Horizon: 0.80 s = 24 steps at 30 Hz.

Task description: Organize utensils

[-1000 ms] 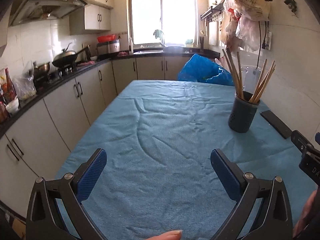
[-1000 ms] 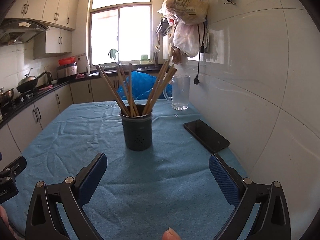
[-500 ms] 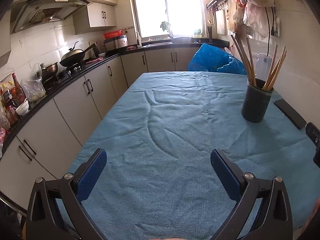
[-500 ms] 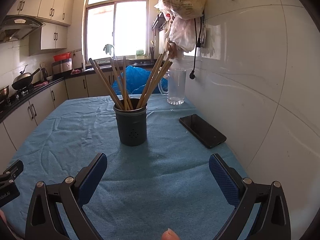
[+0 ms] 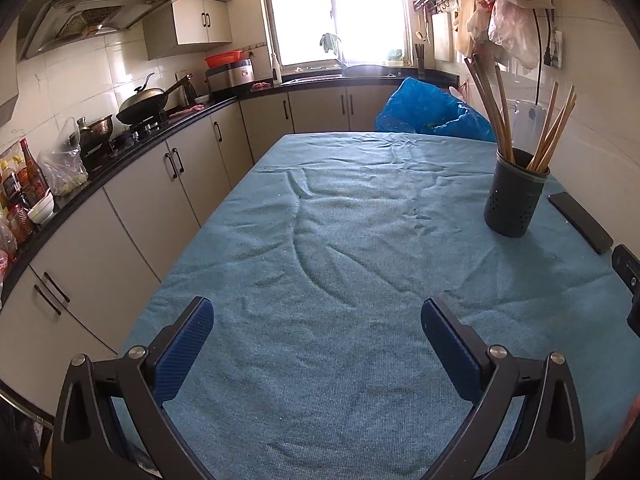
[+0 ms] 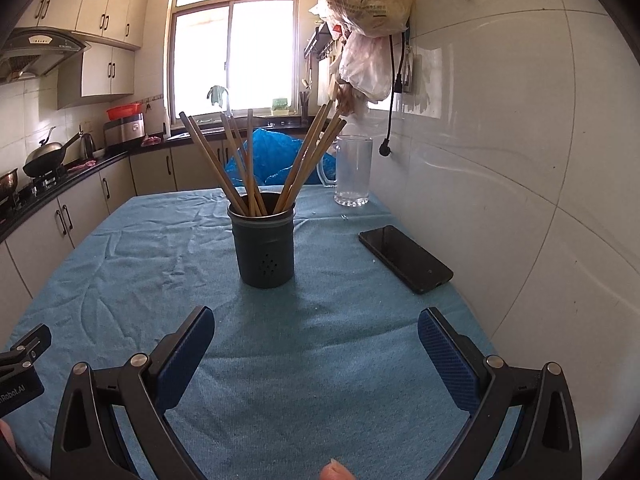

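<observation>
A dark grey utensil holder [image 6: 265, 246] stands upright on the blue tablecloth [image 6: 320, 344], with several wooden chopsticks [image 6: 248, 168] fanned out in it. It also shows at the right in the left wrist view [image 5: 514, 196]. My right gripper [image 6: 316, 322] is open and empty, a short way in front of the holder. My left gripper [image 5: 318, 314] is open and empty over bare cloth, left of the holder.
A black phone [image 6: 405, 258] lies right of the holder by the tiled wall. A clear glass jug [image 6: 353, 170] and a blue plastic bag [image 5: 432, 112] are at the table's far end. Kitchen cabinets [image 5: 132, 208] run along the left.
Both grippers have drawn back from the holder, which looks smaller and farther. Both stay open and empty.
</observation>
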### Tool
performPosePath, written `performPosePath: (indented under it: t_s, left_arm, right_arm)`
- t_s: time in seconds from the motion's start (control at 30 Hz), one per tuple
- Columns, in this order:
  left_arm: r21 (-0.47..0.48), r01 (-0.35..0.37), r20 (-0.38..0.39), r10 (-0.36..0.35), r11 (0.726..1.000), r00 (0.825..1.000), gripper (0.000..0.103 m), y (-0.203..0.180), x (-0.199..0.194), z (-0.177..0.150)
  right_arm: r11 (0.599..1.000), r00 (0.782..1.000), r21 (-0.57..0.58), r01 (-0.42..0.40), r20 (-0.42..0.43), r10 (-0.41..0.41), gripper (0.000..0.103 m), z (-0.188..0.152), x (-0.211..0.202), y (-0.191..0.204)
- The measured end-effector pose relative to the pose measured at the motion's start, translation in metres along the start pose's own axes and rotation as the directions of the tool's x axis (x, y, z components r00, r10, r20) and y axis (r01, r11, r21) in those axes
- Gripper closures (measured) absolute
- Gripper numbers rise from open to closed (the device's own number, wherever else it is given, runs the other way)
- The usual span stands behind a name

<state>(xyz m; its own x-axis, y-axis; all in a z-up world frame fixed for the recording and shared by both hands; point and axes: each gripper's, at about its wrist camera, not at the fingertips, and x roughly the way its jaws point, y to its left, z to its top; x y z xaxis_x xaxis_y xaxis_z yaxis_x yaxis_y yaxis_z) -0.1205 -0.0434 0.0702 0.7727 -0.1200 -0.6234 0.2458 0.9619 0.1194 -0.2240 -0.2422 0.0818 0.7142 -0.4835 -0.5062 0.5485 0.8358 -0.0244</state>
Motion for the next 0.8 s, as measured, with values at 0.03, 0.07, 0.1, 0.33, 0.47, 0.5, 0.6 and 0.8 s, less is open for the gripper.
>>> performPosePath:
  t_s: [0.03, 0.07, 0.1, 0.33, 0.47, 0.5, 0.6, 0.8]
  left_arm:
    - [0.001, 0.001, 0.000, -0.001, 1.000, 1.000, 0.000, 0.0000, 0.0001, 0.0000]
    - [0.002, 0.000, 0.000, 0.000, 1.000, 1.000, 0.000, -0.0002, 0.0000, -0.0004]
    - [0.005, 0.000, 0.001, 0.000, 1.000, 1.000, 0.000, -0.0005, -0.0001, -0.0008]
    - [0.007, -0.004, 0.002, 0.004, 1.000, 1.000, 0.000, -0.0003, 0.0004, -0.0016]
    - [0.010, -0.003, 0.002, 0.003, 1.000, 1.000, 0.000, -0.0004, 0.0009, -0.0020]
    - [0.011, -0.003, 0.003, 0.003, 1.000, 1.000, 0.000, -0.0005, 0.0006, -0.0020]
    - [0.012, 0.000, 0.004, 0.000, 1.000, 1.000, 0.000, 0.0008, -0.0001, -0.0028]
    - [0.019, 0.004, 0.009, -0.004, 1.000, 1.000, 0.000, -0.0007, -0.0024, -0.0041]
  right_arm:
    - [1.000, 1.000, -0.001, 0.000, -0.002, 0.000, 0.000, -0.0002, 0.0004, 0.0002]
    - [1.000, 1.000, -0.003, 0.001, -0.004, -0.001, 0.000, -0.0003, 0.0009, 0.0008]
    - [1.000, 1.000, -0.004, 0.002, -0.006, -0.002, 0.000, -0.0004, 0.0010, 0.0006]
    - [1.000, 1.000, -0.009, 0.004, -0.019, -0.005, 0.000, -0.0018, 0.0037, 0.0021]
    - [1.000, 1.000, -0.014, 0.003, -0.028, -0.003, 0.000, -0.0030, 0.0053, 0.0033]
    - [1.000, 1.000, -0.014, 0.003, -0.026, -0.004, 0.000, -0.0031, 0.0055, 0.0031]
    - [1.000, 1.000, -0.013, 0.004, -0.026, -0.004, 0.000, -0.0032, 0.0053, 0.0032]
    - [1.000, 1.000, -0.013, 0.004, -0.026, -0.004, 0.000, -0.0032, 0.0052, 0.0034]
